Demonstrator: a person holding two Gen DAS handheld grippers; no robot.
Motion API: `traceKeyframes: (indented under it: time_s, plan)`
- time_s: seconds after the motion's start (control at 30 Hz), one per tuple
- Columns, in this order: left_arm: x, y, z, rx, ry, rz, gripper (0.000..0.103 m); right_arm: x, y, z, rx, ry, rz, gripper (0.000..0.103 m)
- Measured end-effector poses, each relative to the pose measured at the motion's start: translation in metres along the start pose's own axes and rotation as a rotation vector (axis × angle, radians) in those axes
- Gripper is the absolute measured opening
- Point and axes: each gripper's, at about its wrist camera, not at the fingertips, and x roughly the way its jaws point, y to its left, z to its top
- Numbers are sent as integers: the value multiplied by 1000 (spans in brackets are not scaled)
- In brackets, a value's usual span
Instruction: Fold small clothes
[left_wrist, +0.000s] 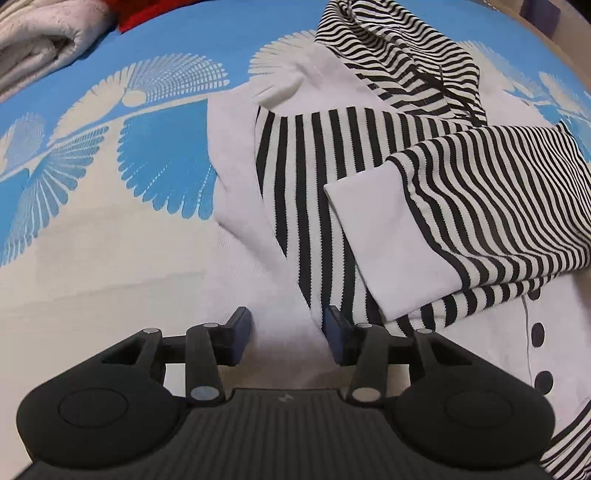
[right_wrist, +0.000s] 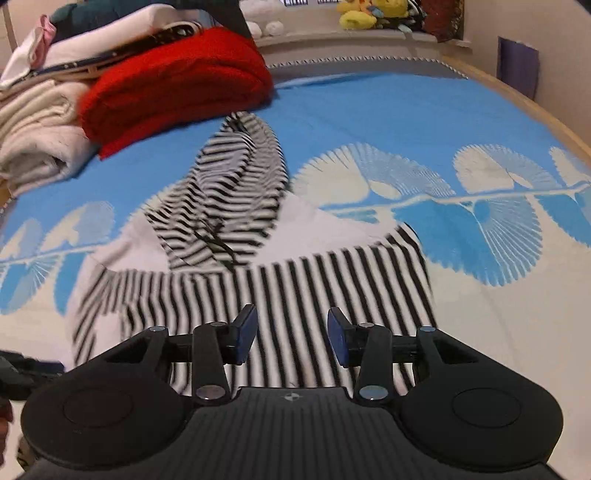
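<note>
A small white hooded jacket with black-and-white stripes (left_wrist: 332, 177) lies on the blue and white patterned bedspread (left_wrist: 110, 155). Its striped hood (left_wrist: 399, 59) points away. One striped sleeve with a white cuff (left_wrist: 373, 236) is folded across the body. Dark buttons (left_wrist: 538, 336) show at the right. My left gripper (left_wrist: 288, 332) is open, just above the jacket's white lower part. In the right wrist view the same jacket (right_wrist: 295, 291) lies with its hood (right_wrist: 236, 177) away. My right gripper (right_wrist: 291, 332) is open and empty over the striped panel.
A red folded garment (right_wrist: 177, 85) and a pile of white and cream clothes (right_wrist: 37, 125) lie at the far left of the bed. Yellow soft toys (right_wrist: 369, 13) sit on a shelf behind. The bed's wooden edge (right_wrist: 535, 110) runs along the right.
</note>
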Motion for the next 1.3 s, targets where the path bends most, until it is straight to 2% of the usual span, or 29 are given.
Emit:
traceKeyframes:
  time_s: [0.13,0.2,0.23,0.3,0.33,0.43,0.5,0.6,0.67,0.73,0.83,1.0,1.1,1.2,1.3]
  plan:
    - [-8,-9,4,28,-16,36,50,-1,13,7,-20,-81,21,47]
    - [-21,-11,8,40,-81,51,51,-1,15,1,-56,-141,6,49]
    - [-25,-10,11,27,-104,32,51,2,15,-3,-78,-154,-13,49]
    - [-23,-6,14,-26,-105,-23,51,13,13,-4,-79,-110,-51,50]
    - [-17,-5,15,-45,-88,-32,51,17,9,-2,-63,-88,-32,50]
    - [8,-16,14,-8,-6,32,53,22,0,1,-35,-52,-29,50]
    - [4,-25,17,6,-37,76,55,24,-9,-1,-26,-37,-27,50]
    - [-21,-32,30,-37,-123,84,59,29,-26,-3,-1,-19,-52,50]
    - [-41,-42,37,-28,-191,98,73,28,-38,-3,18,-4,-64,50]
    - [-57,-53,41,5,-251,114,79,25,-48,-4,35,-1,-83,50]
    - [-71,-69,43,31,-335,118,79,22,-59,-5,73,15,-105,50]
    - [-82,-77,45,-8,-417,121,79,14,-66,2,91,17,-51,50]
    - [-91,-76,45,-26,-453,132,75,7,-72,11,76,-5,-36,49]
    - [-96,-84,44,28,-487,178,61,5,-81,17,80,-12,-52,49]
    - [-101,-88,54,29,-500,166,47,6,-92,22,115,-5,-49,49]
